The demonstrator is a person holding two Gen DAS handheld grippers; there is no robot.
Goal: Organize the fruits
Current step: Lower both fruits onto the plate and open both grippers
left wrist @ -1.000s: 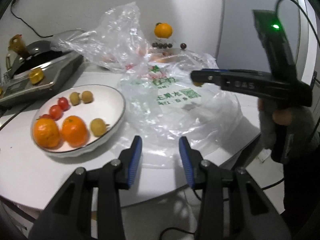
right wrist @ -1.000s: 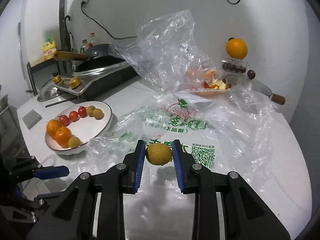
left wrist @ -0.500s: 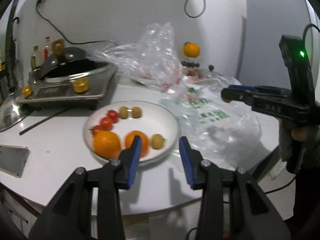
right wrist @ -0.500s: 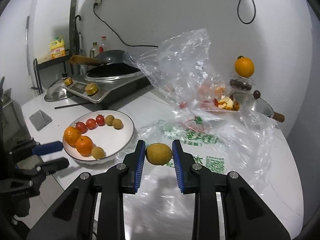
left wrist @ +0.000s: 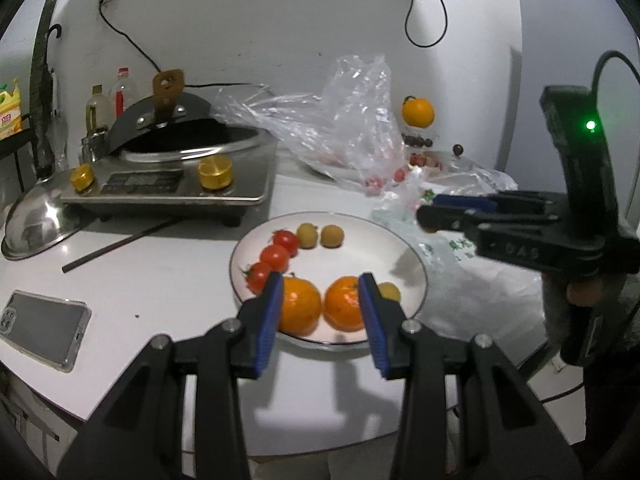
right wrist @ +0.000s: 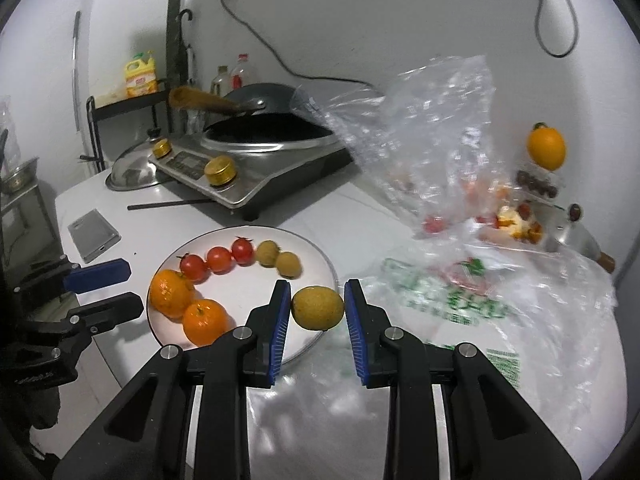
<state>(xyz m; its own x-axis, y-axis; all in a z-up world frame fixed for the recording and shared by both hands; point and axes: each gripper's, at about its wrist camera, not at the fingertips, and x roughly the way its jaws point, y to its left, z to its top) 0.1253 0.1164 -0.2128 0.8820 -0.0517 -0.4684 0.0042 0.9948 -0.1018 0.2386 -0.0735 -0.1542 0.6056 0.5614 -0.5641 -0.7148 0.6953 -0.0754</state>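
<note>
right tongs gripping yellow-green fruit, above plate

Plate holds three tomatoes, two oranges, three longans.

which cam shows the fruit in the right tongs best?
Right wrist view: the yellow-green fruit sits centered, clamped between the right tongs, over the plate rim. In the left wrist view those tongs show side-on and hide nearly all of the fruit.

Dim indoor light fell from above, casting soft shadows on the desk. Fisheye edges curved and darkened; the plastic bag blurred, glare below.
</note>
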